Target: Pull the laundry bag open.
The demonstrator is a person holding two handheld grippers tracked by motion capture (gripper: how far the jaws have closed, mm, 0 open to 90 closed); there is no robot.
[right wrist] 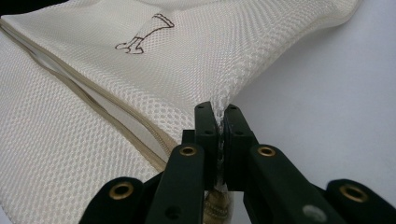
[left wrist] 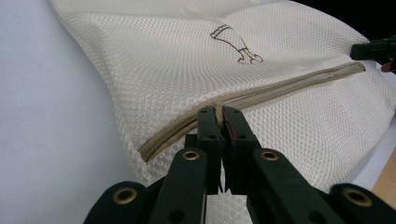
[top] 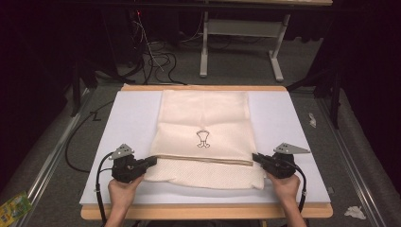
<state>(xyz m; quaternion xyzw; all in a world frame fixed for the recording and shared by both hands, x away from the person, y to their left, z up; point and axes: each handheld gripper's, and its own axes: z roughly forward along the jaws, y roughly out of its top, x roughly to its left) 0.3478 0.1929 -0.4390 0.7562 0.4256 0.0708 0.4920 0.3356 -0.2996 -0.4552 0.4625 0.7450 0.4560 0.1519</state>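
I see a cream mesh laundry bag point(top: 204, 137) lying flat in the middle of the high view, on a white mat point(top: 127, 118) that covers a wooden table point(top: 203, 211). A small dark emblem point(top: 202, 138) sits at the centre of the bag, and a zipper point(top: 203, 159) runs across it in the lower half of the frame.

My left gripper point(top: 152, 161) is at the lower left of the high view, at the bag's left edge level with the zipper. In the left gripper view its jaws are clenched on the bag right at the zipper point(left wrist: 261, 93), with mesh point(left wrist: 154, 60) spreading up and away toward the top of the frame and the emblem point(left wrist: 235, 44) upper centre. The other gripper's tip point(left wrist: 373, 49) shows at the right edge of that view.

My right gripper point(top: 257, 158) is at the lower right of the high view, at the bag's right edge. In the right gripper view its jaws are pinched shut on a ridge of mesh point(right wrist: 219, 100) at the centre, the zipper point(right wrist: 93, 102) running off to the upper left and the white mat point(right wrist: 327, 84) on the right
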